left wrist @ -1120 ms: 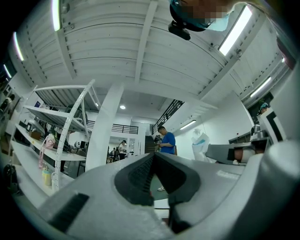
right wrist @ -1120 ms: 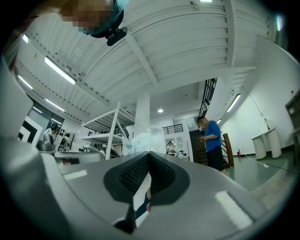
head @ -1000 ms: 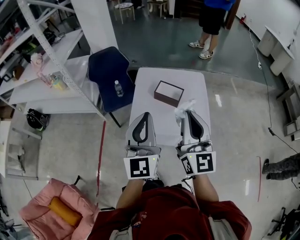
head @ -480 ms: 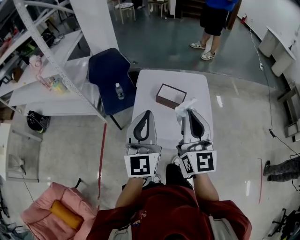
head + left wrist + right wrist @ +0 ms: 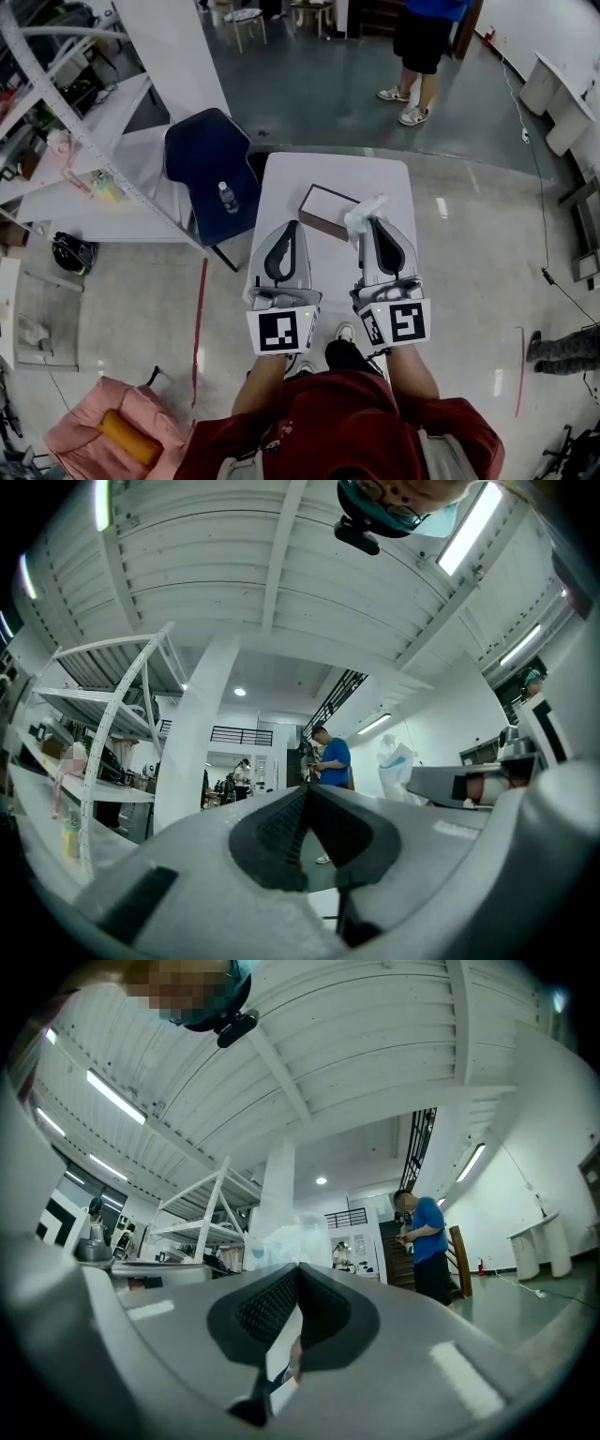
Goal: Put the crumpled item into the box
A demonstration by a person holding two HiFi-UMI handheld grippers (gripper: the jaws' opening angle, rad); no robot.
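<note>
A crumpled white item (image 5: 364, 210) sticks out of the tip of my right gripper (image 5: 368, 222), which is shut on it. In the right gripper view the item (image 5: 281, 1234) shows as a pale wad just above the closed jaws (image 5: 298, 1269). A brown box (image 5: 325, 207) with a white inside lies open on the small white table (image 5: 319, 173). The wad hangs at the box's right edge. My left gripper (image 5: 292, 226) is held level beside the right one, near the box's front left corner. Its jaws (image 5: 305, 794) meet with nothing between them.
A dark blue chair (image 5: 208, 159) with a water bottle (image 5: 228, 197) on its seat stands left of the table. White shelving (image 5: 75, 141) fills the far left. A person (image 5: 422, 47) stands beyond the table. A pink bag (image 5: 103, 436) lies on the floor at lower left.
Both grippers have come forward over the table as the person stepped closer. The crumpled item now sits against the box's right edge instead of short of it. Neither jaw pair changed.
</note>
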